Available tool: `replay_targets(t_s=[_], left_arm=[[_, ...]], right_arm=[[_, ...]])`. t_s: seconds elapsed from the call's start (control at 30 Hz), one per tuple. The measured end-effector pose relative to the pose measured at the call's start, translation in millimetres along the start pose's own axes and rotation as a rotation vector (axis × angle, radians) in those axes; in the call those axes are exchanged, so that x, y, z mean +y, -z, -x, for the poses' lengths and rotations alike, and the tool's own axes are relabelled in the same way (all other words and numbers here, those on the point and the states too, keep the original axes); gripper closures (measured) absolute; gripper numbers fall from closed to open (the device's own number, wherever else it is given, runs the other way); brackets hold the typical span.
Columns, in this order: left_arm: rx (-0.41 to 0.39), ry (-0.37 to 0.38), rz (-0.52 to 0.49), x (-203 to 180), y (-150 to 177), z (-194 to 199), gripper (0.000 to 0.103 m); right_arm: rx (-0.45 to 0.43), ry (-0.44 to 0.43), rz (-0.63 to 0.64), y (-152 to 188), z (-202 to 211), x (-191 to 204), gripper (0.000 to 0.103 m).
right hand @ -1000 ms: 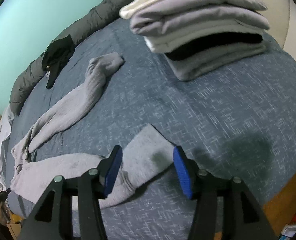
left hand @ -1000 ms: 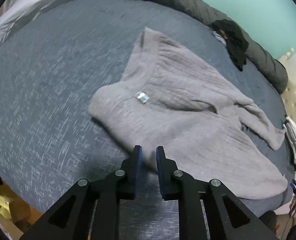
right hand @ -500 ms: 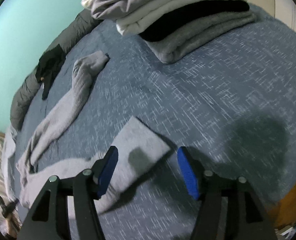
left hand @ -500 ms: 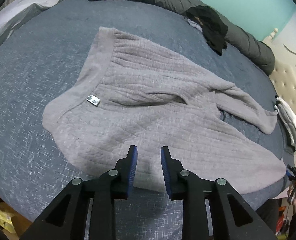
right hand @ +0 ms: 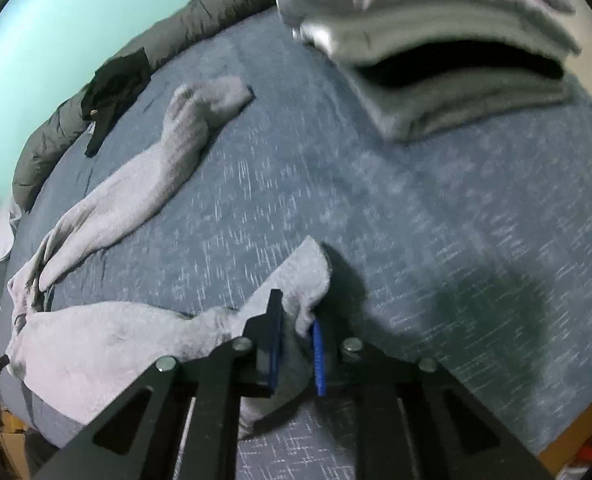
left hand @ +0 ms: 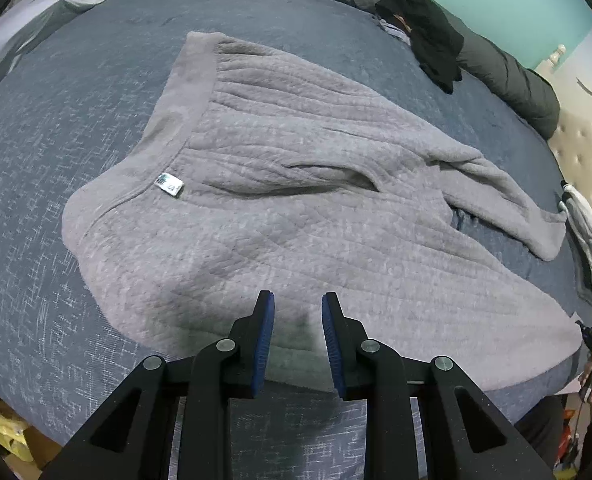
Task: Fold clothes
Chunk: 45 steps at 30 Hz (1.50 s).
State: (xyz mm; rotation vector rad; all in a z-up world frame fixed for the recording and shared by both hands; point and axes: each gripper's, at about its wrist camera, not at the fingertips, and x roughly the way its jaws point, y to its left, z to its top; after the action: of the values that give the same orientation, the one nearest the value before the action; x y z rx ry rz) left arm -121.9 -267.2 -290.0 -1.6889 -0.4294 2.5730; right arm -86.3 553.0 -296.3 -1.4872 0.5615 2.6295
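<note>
Since half a second ago, the right gripper [right hand: 296,312] has been closed from a wide spread onto the cuff of the near sleeve [right hand: 300,280], which is now pinched and bunched between its blue pads. Ahead of those jaws, a stack of folded clothes [right hand: 448,48] is seen on the blue bedspread [right hand: 436,220]. The left gripper [left hand: 298,300] is held with jaws slightly parted and empty, just over the near edge of the grey sweater [left hand: 296,208], which is spread flat ahead of them.
</note>
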Motion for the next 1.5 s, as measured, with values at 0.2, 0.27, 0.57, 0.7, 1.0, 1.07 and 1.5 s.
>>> replay_targets(t_s=[0.2,0.27,0.57,0.7,1.0,1.07,1.5], left_arm=[[-0.016,0.002,-0.025,-9,-4,6,0.076],[-0.018,0.005,-0.025,-9,-4,8,0.076],[-0.011,0.007,-0.013,-2,-5,7,0.076],[-0.011,-0.001,-0.013,2,-6,9,0.076],[-0.012,-0.015,-0.011,3,-8,10,0.076],[-0.008,-0.02,-0.014,2,-8,9,0.076],[-0.011,-0.043,0.034,22,-13,4,0.076]], right_arm=[[-0.169,0.011,-0.011,-17,43,-5,0.092],[-0.209,0.028,-0.029,-19,49,-9,0.092],[-0.099,0.062,-0.12,1,11,-39,0.086],[-0.14,0.082,-0.166,-3,20,-53,0.072],[-0.042,0.094,-0.045,-13,1,-38,0.05],[-0.032,0.112,-0.032,-9,-5,-36,0.05],[-0.097,0.194,0.054,-8,4,-21,0.093]])
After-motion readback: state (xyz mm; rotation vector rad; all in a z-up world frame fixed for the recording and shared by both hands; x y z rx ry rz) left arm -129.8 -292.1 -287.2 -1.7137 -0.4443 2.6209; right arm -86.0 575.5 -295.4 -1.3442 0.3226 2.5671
